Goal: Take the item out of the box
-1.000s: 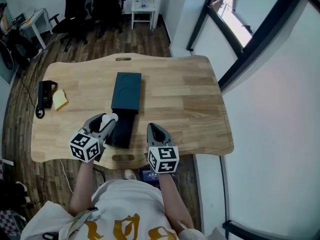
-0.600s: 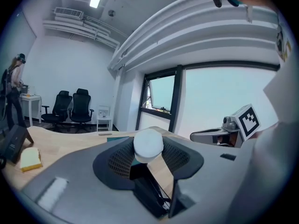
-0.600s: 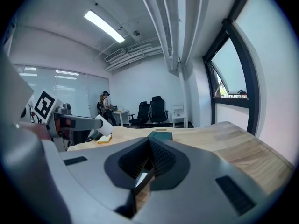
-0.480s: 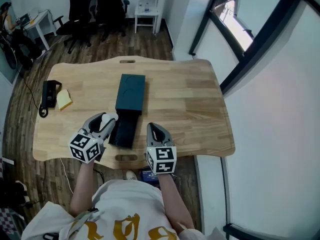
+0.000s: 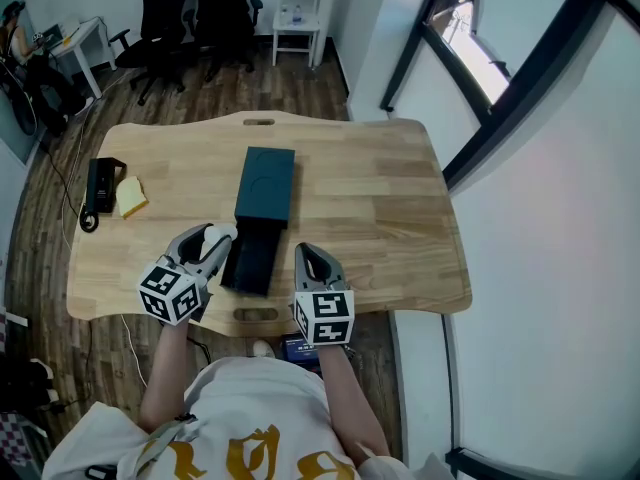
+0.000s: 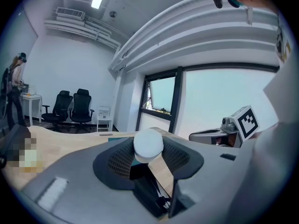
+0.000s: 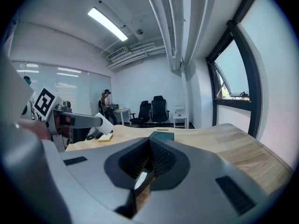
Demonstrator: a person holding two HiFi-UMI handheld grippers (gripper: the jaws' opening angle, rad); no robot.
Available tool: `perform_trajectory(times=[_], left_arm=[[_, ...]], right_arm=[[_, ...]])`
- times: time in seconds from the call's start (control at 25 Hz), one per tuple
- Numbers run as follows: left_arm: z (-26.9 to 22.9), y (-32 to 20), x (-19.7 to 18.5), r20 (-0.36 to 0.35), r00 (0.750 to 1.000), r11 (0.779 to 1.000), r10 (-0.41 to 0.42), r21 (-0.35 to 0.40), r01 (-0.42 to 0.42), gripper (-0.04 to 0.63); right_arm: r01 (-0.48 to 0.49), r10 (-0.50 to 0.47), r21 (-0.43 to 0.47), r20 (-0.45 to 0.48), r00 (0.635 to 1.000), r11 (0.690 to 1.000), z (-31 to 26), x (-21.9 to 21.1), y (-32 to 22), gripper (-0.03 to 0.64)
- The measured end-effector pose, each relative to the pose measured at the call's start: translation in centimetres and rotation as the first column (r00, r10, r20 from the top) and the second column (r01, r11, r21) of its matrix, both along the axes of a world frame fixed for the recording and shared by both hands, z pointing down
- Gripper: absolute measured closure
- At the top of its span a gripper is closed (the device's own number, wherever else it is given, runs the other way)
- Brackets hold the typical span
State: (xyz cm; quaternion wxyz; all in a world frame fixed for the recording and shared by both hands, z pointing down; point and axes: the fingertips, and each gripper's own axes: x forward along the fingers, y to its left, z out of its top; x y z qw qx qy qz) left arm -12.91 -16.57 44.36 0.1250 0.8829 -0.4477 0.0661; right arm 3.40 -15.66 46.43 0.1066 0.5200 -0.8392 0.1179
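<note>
Table point(image 5: 380, 198) of pale wood fills the middle of the room, seen from above the person seated at its near edge. At its centre lies a dark teal box point(image 5: 266, 183), long side running from twelve to six o'clock. A darker inner tray point(image 5: 252, 263) is slid out of its six o'clock end, toward the person, probably to give reach to the contents.

The left gripper point(image 5: 218, 240), at eight o'clock from the box, has its jaws spread wide and pinching a white rounded item point(image 6: 148, 145) at their tips. The item sits just beside the tray's left edge, which suggests it is already lifted out.

The right gripper point(image 5: 306, 256), at five o'clock from the box, has its jaws pressed together on nothing. It seems simply parked beside the tray, out of the way.

Far off at nine o'clock rest a black handset point(image 5: 100, 186) and a yellow notepad point(image 5: 131, 197).
</note>
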Motion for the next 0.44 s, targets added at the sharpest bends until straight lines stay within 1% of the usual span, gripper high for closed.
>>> perform_trajectory(times=[0.44], left_arm=[[0.51, -0.55, -0.5, -0.007, 1.0, 1.0, -0.006, -0.01, 0.006, 0.411]], right_arm=[[0.024, -0.024, 0.002, -0.024, 0.999, 1.0, 0.23, -0.82, -0.66, 0.612]])
